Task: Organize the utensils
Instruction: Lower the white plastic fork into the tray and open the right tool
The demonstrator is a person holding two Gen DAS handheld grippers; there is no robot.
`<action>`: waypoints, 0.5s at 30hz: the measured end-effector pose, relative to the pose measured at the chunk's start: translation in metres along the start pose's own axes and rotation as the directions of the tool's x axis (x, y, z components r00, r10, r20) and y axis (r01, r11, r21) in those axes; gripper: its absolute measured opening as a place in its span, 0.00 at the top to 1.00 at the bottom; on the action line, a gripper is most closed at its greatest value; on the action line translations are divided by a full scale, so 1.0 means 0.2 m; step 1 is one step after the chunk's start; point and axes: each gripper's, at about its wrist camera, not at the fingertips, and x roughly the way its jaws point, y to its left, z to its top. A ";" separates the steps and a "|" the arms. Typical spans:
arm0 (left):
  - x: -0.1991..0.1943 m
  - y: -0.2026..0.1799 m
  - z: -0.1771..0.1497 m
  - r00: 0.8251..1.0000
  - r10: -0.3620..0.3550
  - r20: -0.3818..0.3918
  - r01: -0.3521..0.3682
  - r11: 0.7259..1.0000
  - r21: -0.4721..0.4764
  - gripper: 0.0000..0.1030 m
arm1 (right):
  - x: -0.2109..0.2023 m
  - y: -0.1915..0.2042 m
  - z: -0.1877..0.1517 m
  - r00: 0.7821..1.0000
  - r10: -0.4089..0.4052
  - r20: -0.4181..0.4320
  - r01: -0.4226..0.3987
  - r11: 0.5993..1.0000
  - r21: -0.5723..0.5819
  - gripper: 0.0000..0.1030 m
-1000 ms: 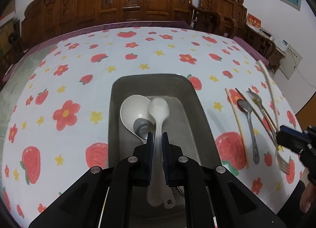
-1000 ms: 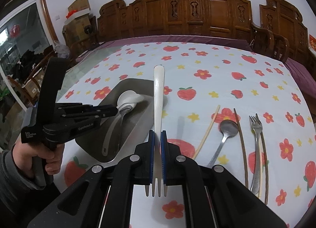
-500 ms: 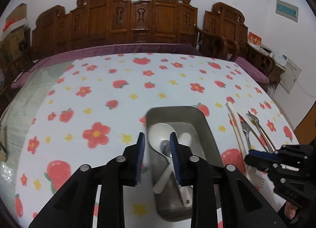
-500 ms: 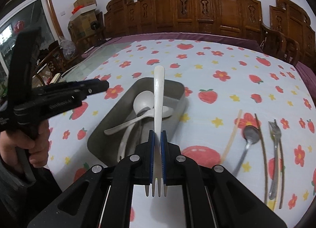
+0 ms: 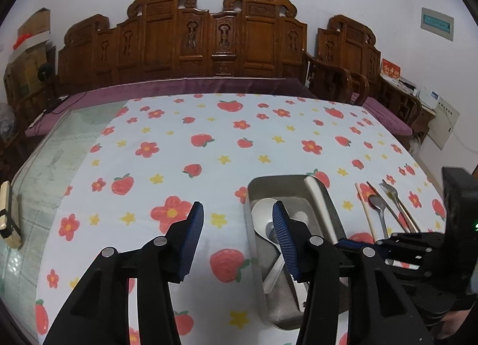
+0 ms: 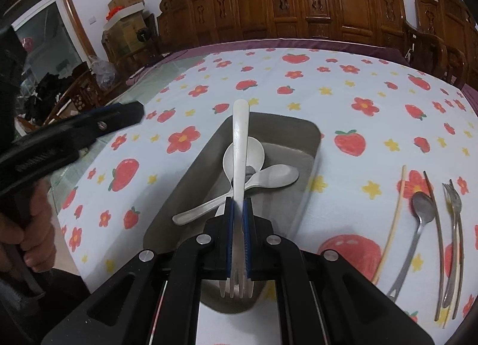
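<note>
A grey metal tray [image 6: 298, 124] [image 5: 263, 183] sits on the strawberry-print tablecloth and holds two white spoons [image 6: 272, 176] [image 5: 261, 213]. My right gripper [image 6: 238, 204] is shut on a white plastic fork [image 6: 240, 136], handle pointing forward over the tray, tines back toward the camera. My left gripper [image 5: 237, 215] is open and empty, raised left of the tray over the cloth. The white fork handle [image 5: 318, 195] also shows above the tray's right side in the left wrist view.
On the cloth right of the tray lie a pale chopstick [image 6: 391, 225], a metal spoon [image 6: 418, 219], a dark chopstick [image 6: 436, 225] and a metal fork [image 6: 454, 225]. Carved wooden chairs [image 5: 215, 40] line the table's far edge. A glass tabletop strip [image 5: 38, 166] is at left.
My left gripper let go of the white spoon into the tray, opened wide and pulled back up and left. My right gripper carried the white fork left over the tray.
</note>
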 end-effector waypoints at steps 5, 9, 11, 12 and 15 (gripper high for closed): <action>-0.01 0.02 0.00 1.000 -0.001 0.001 0.001 1.000 -0.013 0.56 | 0.09 0.04 0.00 1.000 -0.006 -0.028 0.006 1.000 -0.003 0.93; -0.01 0.03 0.00 1.000 -0.001 0.001 0.001 1.000 -0.013 0.56 | 0.14 0.06 0.01 0.999 -0.008 -0.044 0.008 1.000 -0.008 0.91; -0.01 0.03 0.00 1.000 -0.002 0.000 0.002 1.000 -0.014 0.56 | 0.15 0.07 0.02 0.999 -0.010 -0.047 0.009 1.000 -0.017 0.91; -0.01 0.02 0.00 1.000 -0.002 0.000 0.002 1.000 -0.014 0.56 | 0.15 0.06 0.02 0.999 -0.011 -0.048 0.010 1.000 -0.019 0.91; -0.01 0.02 0.00 1.000 -0.003 -0.001 0.003 1.000 -0.012 0.56 | 0.14 0.05 0.03 0.999 -0.014 -0.041 0.013 1.000 -0.022 0.91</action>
